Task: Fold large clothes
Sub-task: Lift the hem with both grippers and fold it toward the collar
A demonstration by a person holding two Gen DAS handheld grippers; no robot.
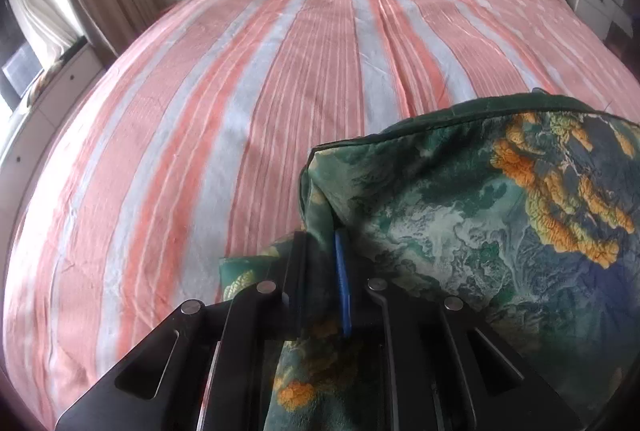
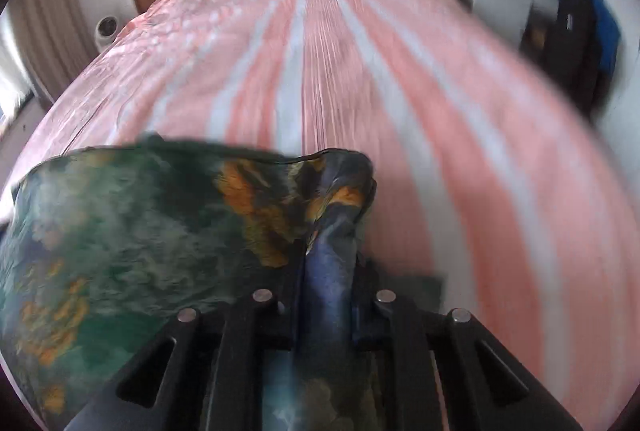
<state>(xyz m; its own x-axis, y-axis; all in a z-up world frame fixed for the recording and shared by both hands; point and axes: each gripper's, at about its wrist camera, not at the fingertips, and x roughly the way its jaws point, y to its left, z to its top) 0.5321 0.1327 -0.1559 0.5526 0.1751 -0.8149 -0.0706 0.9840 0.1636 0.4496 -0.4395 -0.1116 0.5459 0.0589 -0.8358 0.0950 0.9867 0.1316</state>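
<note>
Fabric first: the green garment with its orange-and-blue landscape print [image 1: 480, 215] hangs between my two hands above the bed's pink-and-white striped sheet [image 1: 248, 119]. I judge it light, soft and a little slippery, best taken at the hemmed corners, where the cloth is doubled. My left tongs [image 1: 320, 271] are pinched tight on one corner of it; my right tongs [image 2: 328, 271] are likewise clamped on a bunched fold at the other end, the span between them sagging slightly.
</note>
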